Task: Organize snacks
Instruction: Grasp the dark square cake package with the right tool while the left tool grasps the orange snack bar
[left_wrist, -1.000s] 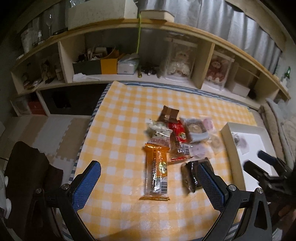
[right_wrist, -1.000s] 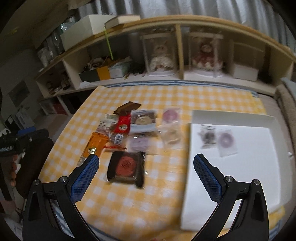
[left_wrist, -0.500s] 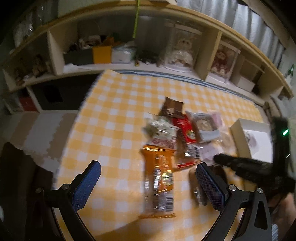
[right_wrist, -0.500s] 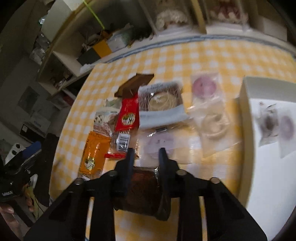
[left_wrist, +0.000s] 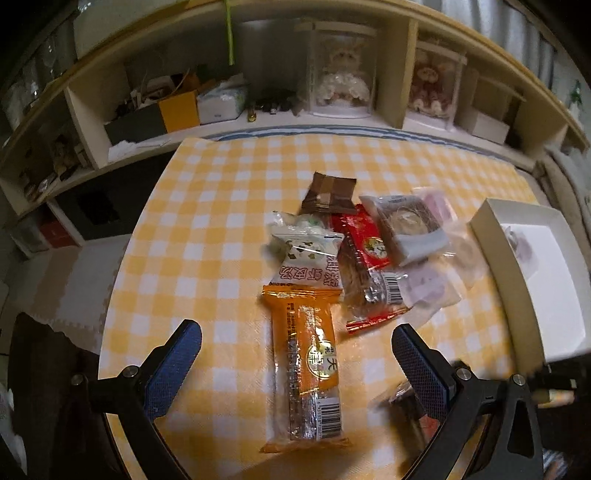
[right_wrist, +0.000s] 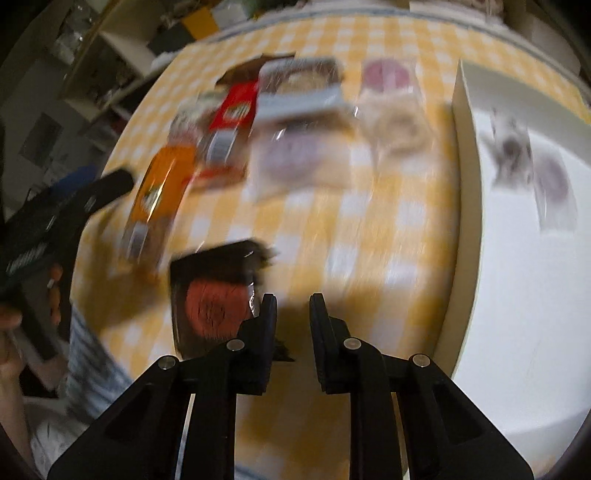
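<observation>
A: Left gripper (left_wrist: 293, 328) is spread wide over the orange pack (left_wrist: 306, 369), one finger on each side and neither touching it. It is lined up across the pack's narrow width, which looks like the easy way to grab it.

B: And the pack lies flat on the check cloth (left_wrist: 207, 236), at the near end of the snack pile. What about the other hand?

A: Right gripper (right_wrist: 292, 298) is pointing steeply down at the dark packet (right_wrist: 214, 295) with the red disc. Its jaws have just been closing and now stand close together, with a slim gap.

B: Has it got the packet?

A: I can't tell. Most of the packet sits left of the fingers and a dark sliver shows in the gap, but the picture is smeared. It may be pinching the wrapper's edge, which would suit a flat pack.

B: Where do the snacks go?

A: My guess is the white box (right_wrist: 465, 184) just to the right. Two clear-wrapped sweets already lie inside, and the rest are on the cloth.
</observation>
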